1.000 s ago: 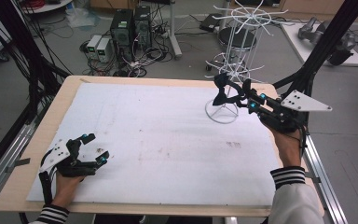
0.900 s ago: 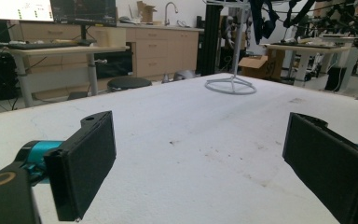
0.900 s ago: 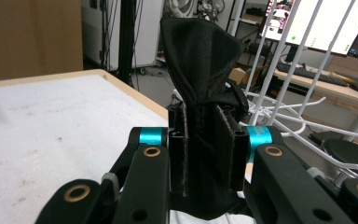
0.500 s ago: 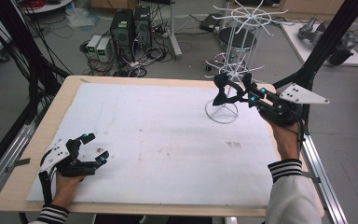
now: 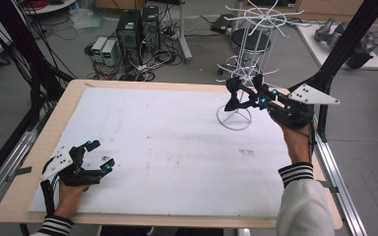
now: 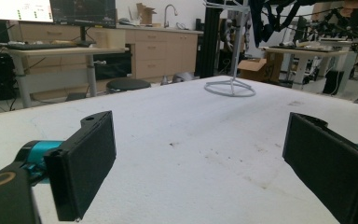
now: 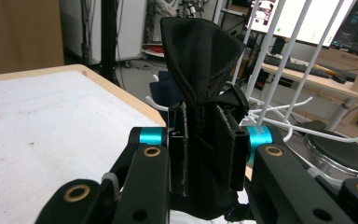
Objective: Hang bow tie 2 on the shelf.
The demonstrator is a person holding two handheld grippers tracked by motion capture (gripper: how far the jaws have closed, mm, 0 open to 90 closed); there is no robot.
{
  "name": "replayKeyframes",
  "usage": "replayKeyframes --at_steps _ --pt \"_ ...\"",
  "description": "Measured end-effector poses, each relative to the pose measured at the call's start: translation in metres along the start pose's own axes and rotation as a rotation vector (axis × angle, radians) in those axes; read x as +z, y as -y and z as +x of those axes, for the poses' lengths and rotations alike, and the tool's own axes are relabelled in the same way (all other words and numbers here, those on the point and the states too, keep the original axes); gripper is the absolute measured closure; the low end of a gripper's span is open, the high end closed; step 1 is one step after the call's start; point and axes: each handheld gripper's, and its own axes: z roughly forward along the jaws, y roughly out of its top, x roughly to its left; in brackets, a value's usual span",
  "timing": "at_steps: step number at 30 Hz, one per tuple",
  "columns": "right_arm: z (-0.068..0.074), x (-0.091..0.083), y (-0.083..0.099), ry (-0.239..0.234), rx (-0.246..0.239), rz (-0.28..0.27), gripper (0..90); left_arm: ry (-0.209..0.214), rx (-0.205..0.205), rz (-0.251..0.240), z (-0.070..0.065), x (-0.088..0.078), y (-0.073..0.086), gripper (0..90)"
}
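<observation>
The right gripper (image 5: 241,96) is clamped on a piece of black cloth (image 7: 200,60), whose bunched middle sits squeezed between the two pads while a wide flap stands up above the jaws and more cloth hangs below them. From above, the cloth (image 5: 234,93) is held in the air right against the lower arms of the white wire rack (image 5: 256,54), just above the rack's round base ring; whether the cloth touches a wire I cannot tell. The rack stands on the white table top (image 5: 177,147) near its far right corner, and its thin white rods (image 7: 279,60) rise close behind the cloth in the right gripper view, with short hooks sticking out lower down. The person's right hand (image 5: 295,130) reaches toward the rack from the near side, its striped cuff over the table's right edge. The left gripper (image 5: 98,157) rests low on the table, well apart from the rack and toward the near left corner (diagonally across the board from it), and its jaws stand wide apart with nothing between them. In the left gripper view the two black pads (image 6: 86,163) frame bare table, and the rack's base ring (image 6: 229,88) lies far ahead.
</observation>
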Motion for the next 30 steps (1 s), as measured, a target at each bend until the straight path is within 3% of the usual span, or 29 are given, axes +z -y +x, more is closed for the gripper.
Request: replayKeyframes --at_steps 8,30 --pt "-0.003 0.005 -0.009 0.036 -0.010 0.010 76.7 -0.001 0.004 0.000 0.001 0.000 0.000 10.0" --pt "-0.001 0.022 -0.007 0.077 -0.002 0.041 76.3 -0.002 0.003 0.001 0.000 0.000 0.000 10.0"
